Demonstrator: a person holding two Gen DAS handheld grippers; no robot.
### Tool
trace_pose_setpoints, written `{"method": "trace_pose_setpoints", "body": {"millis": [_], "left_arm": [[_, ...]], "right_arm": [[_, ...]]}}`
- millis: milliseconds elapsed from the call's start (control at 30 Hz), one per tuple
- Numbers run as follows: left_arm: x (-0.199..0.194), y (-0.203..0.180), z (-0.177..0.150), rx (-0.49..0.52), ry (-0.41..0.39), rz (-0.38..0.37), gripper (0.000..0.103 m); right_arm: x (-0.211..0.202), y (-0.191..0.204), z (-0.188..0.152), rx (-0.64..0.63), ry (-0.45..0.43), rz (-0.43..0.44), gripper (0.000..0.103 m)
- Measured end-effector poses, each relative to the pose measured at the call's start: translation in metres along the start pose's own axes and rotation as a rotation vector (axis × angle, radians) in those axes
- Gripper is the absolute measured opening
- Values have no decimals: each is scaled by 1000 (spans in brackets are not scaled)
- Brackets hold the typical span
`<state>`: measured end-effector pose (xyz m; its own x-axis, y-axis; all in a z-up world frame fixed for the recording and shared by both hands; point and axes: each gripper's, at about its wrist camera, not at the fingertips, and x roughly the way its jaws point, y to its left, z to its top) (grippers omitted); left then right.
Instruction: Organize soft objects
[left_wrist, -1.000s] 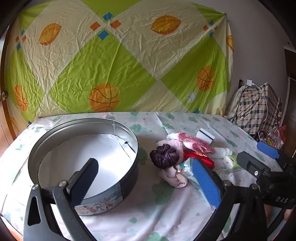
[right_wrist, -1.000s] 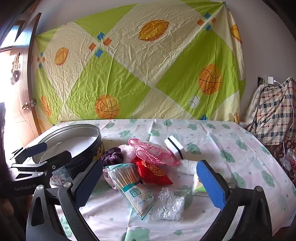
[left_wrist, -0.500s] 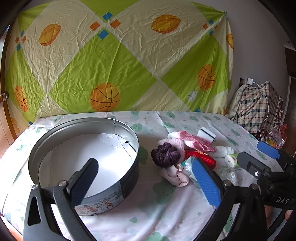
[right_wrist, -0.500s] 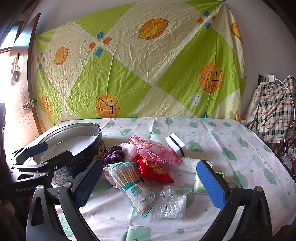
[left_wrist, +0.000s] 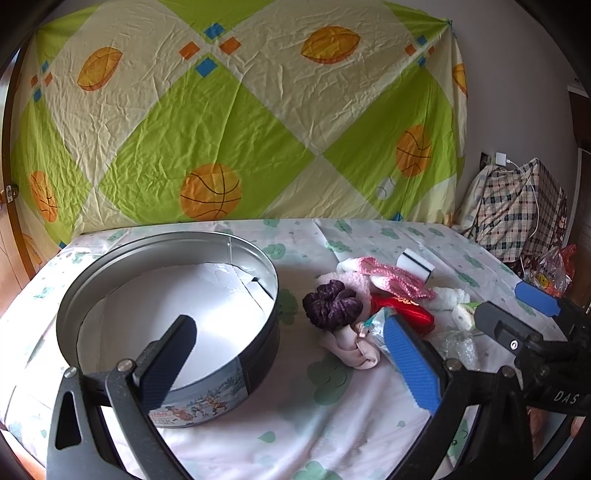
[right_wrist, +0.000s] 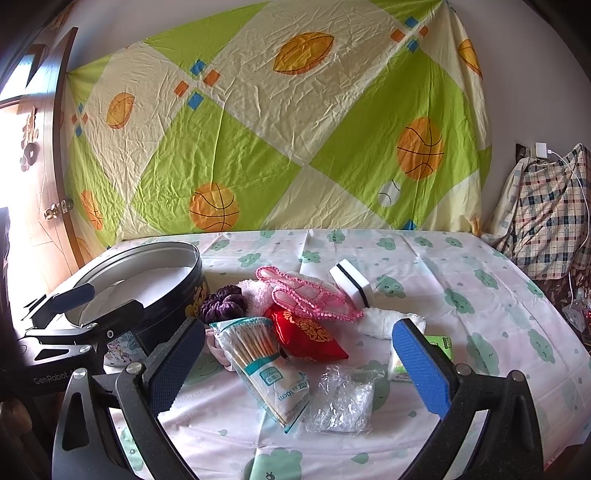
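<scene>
Held both grippers, left (left_wrist: 291, 354) and right (right_wrist: 299, 365), spread wide and empty, poised to move scrunchie (right_wrist: 223, 303) into tin (left_wrist: 110, 280).

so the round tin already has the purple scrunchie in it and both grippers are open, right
Not quite. The round tin holds no scrunchie; the left wrist view shows only its white lining. The purple scrunchie lies on the tablecloth beside the tin, in the pile. The left gripper and right gripper are indeed both open.
</scene>
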<state>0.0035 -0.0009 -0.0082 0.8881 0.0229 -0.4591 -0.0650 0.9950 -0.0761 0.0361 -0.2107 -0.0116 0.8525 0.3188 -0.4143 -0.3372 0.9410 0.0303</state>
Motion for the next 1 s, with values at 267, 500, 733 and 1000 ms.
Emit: {"method": "trace_pose_setpoints", "body": {"millis": [267,500,733,1000], "left_arm": [[1,2,-8,8,2,2,103],[1,3,-9,11,2,3,103],[2,2,-11,11,7,6,103],[4,1,-10,14,10,7,103]], "right_arm": [[2,-4,-4,11,6,4,102],[3,-6,-4,16,10,6,102],[4,-8,-6,17,15,6,102],[6,-12,-8,25,20,3,102]]}}
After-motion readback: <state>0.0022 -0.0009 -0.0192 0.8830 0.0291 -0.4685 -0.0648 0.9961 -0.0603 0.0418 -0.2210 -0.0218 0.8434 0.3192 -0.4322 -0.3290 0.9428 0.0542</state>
